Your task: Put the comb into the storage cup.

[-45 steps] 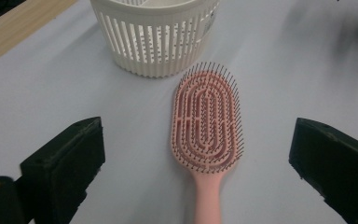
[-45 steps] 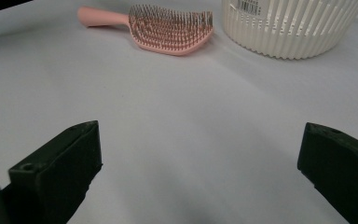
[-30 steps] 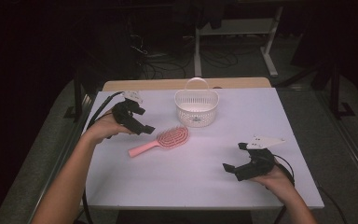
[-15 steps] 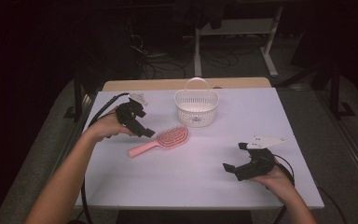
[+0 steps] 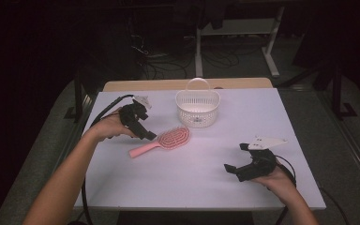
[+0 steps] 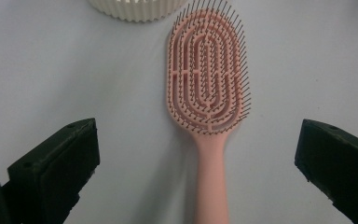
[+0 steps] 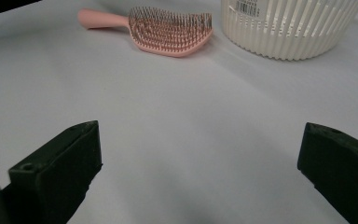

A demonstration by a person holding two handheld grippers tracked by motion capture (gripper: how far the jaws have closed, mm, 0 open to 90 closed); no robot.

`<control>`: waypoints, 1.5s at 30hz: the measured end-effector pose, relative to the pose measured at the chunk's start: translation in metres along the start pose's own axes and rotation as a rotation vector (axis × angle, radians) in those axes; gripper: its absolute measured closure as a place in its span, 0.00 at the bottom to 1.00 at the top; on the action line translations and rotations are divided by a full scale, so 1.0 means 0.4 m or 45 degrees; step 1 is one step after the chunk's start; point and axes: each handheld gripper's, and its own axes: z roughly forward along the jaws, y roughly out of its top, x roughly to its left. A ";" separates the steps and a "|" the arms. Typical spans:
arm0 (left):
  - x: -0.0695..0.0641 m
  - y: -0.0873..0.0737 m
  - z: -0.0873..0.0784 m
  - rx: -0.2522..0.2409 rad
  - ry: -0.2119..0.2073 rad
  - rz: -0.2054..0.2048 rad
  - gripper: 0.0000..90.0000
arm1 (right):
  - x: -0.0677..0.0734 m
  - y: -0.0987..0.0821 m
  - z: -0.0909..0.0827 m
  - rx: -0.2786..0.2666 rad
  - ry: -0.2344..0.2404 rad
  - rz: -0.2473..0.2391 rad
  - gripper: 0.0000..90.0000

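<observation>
The person's left forearm is reaching in from the lower left of the high view, the left hand wrapping around the left gripper, which is pointing forward and down with its jaws standing wide apart. The right hand is sitting low at the near right, gripping the right gripper, which is aiming leftward, its jaws also spreading wide.

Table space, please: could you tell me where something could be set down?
Bare patches: between the hairbrush and the right gripper, and right of the basket. Crowded where the left gripper, open, hovers by the brush handle.
</observation>
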 end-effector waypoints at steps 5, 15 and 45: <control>-0.002 0.001 0.005 0.011 -0.005 0.007 0.00 | 0.000 0.000 0.001 0.002 0.001 -0.001 0.00; 0.001 -0.001 0.019 0.044 -0.008 0.012 0.00 | 0.000 0.000 0.000 0.002 0.001 0.000 0.00; -0.003 -0.001 0.064 0.154 0.003 0.033 0.05 | 0.000 -0.001 0.000 0.002 0.001 -0.003 0.00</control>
